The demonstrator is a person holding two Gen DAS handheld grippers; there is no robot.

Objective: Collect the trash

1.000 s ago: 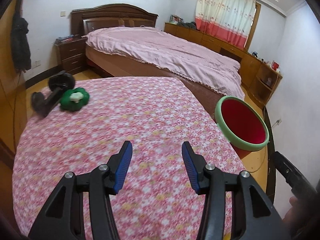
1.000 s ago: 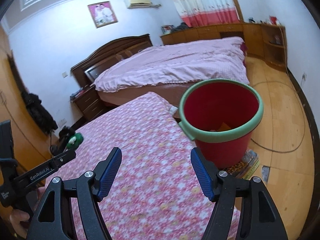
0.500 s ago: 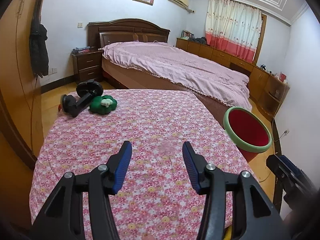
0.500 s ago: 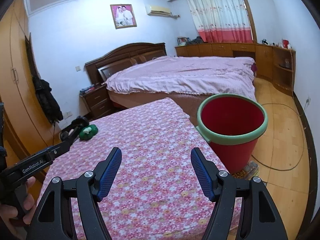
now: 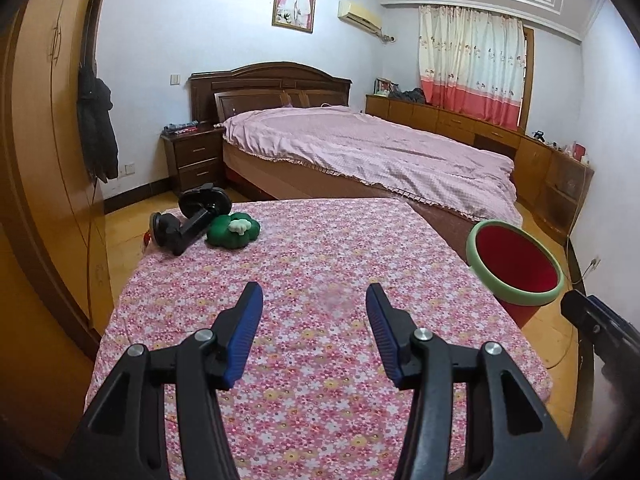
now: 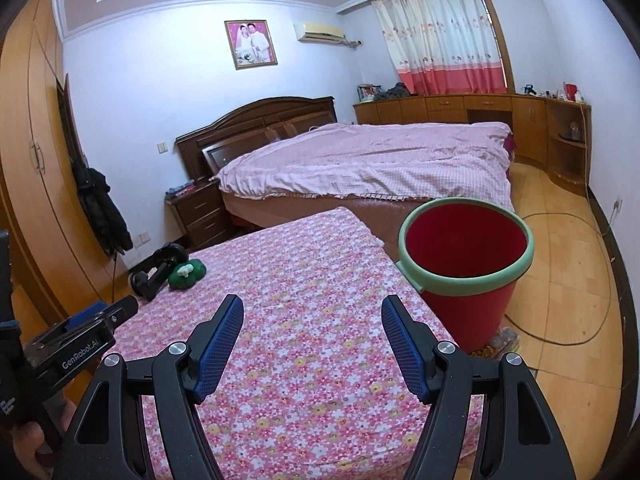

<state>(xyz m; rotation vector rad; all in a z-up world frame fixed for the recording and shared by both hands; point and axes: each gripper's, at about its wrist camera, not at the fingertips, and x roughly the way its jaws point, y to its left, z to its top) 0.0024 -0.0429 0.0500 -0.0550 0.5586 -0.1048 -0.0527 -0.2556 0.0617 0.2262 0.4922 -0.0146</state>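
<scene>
A red bucket with a green rim [image 6: 466,258] stands on the floor at the table's right edge; it also shows in the left wrist view [image 5: 516,268]. A table under a pink flowered cloth [image 5: 320,264] lies below both grippers. My left gripper [image 5: 314,332] is open and empty above the cloth. My right gripper [image 6: 312,342] is open and empty above the cloth, left of the bucket. A green and white object [image 5: 234,230] lies at the table's far left corner, touching a black stand [image 5: 192,220]. The bucket's contents are hidden.
A bed with a pink cover [image 6: 372,160] stands behind the table. A wardrobe [image 5: 44,160] runs along the left. A nightstand [image 5: 194,158] and low cabinets [image 6: 472,108] line the walls. A cable [image 6: 560,280] loops on the wooden floor right of the bucket.
Both grippers have risen and pulled back from the table, so more of the room shows. The bucket looks farther away. Both stay open and empty.
</scene>
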